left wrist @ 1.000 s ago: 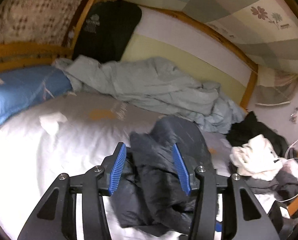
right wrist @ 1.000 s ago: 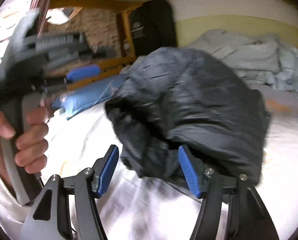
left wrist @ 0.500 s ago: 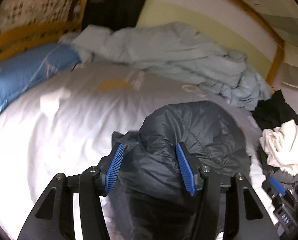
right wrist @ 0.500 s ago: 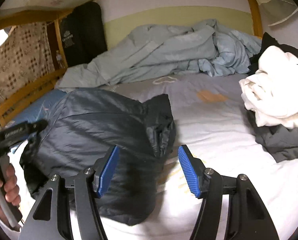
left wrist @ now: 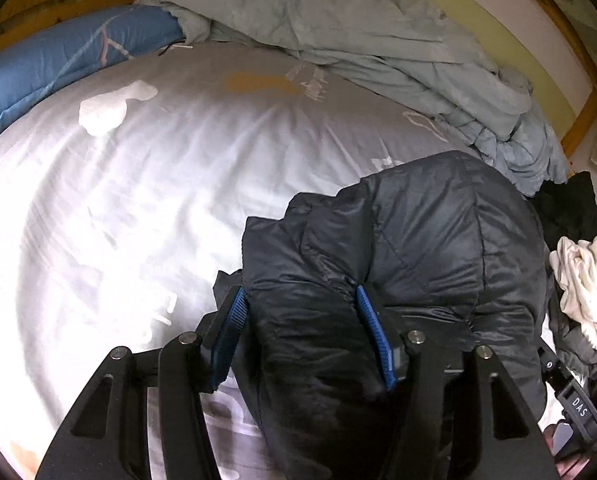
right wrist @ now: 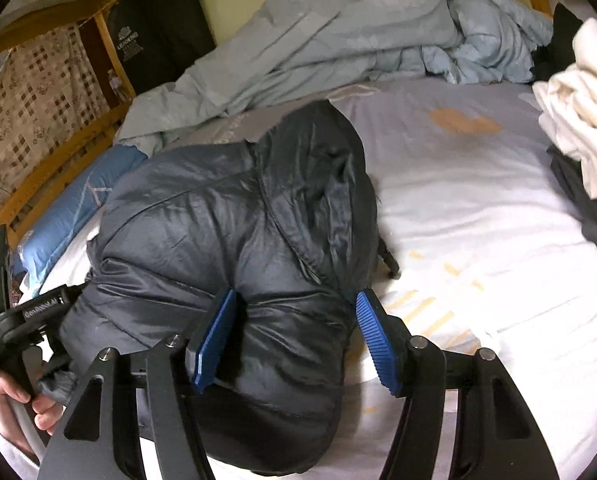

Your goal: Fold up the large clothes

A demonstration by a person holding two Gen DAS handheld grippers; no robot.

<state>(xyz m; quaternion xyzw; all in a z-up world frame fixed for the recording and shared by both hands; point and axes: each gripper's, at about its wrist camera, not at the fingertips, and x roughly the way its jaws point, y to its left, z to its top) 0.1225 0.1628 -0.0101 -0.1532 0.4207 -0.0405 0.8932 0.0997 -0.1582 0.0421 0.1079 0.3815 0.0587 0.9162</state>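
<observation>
A dark quilted puffer jacket (left wrist: pixel 418 240) lies bunched on the white bed sheet (left wrist: pixel 158 200). My left gripper (left wrist: pixel 300 292) points down at its near end, blue pads pressed into a thick fold on both sides. In the right wrist view the jacket (right wrist: pixel 226 216) is a rounded heap. My right gripper (right wrist: pixel 295 296) stands open around the heap's near bulge; its left pad touches the fabric and its right pad sits just clear. A hand (right wrist: pixel 18 400) holds the left gripper's handle at the jacket's left end.
A crumpled light-blue duvet (left wrist: pixel 358 40) runs along the wall side. A blue pillow (left wrist: pixel 58 56) lies by the wooden bed frame (right wrist: pixel 58 152). A small white cloth (left wrist: pixel 106 108) rests on the sheet. White and dark clothes (right wrist: pixel 586 100) are piled at the right.
The jacket has come down from hanging in the left gripper onto the sheet. Both grippers have tilted downward, and the right one has swung over the jacket. The left pads stand slightly wider.
</observation>
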